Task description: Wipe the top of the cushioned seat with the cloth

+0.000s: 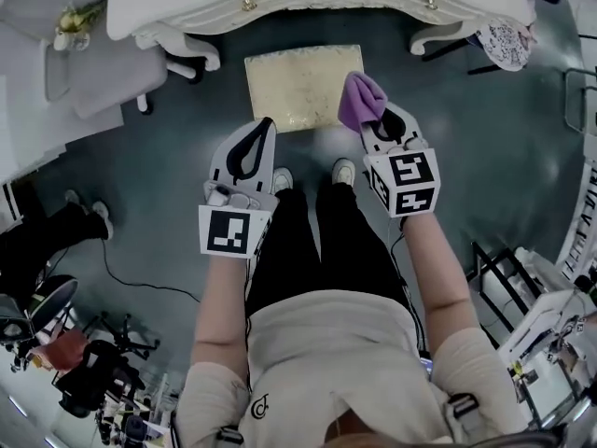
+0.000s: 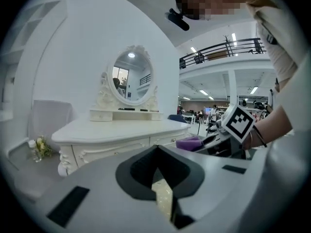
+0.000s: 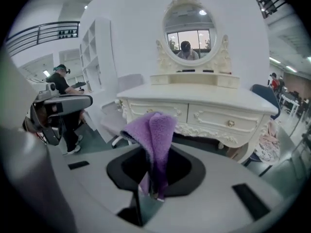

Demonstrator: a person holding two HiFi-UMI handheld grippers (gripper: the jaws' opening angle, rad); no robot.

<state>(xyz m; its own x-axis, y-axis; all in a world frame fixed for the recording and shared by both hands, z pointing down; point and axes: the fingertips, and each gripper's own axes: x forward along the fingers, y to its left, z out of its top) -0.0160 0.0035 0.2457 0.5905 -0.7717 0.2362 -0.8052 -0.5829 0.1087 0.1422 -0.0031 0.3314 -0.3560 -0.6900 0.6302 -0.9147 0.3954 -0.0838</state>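
Grey floor (image 1: 466, 138), square cushioned seat (image 1: 294, 87), maybe brocade, fuzzy cloth (image 1: 359, 101) in right tongs (image 1: 376, 122)

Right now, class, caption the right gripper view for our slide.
Right gripper clamps a purple cloth before a white dressing table.

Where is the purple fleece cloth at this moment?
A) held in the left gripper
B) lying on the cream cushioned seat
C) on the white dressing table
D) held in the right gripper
D: the purple fleece cloth is pinched between the jaws of the right gripper and stands up out of them.
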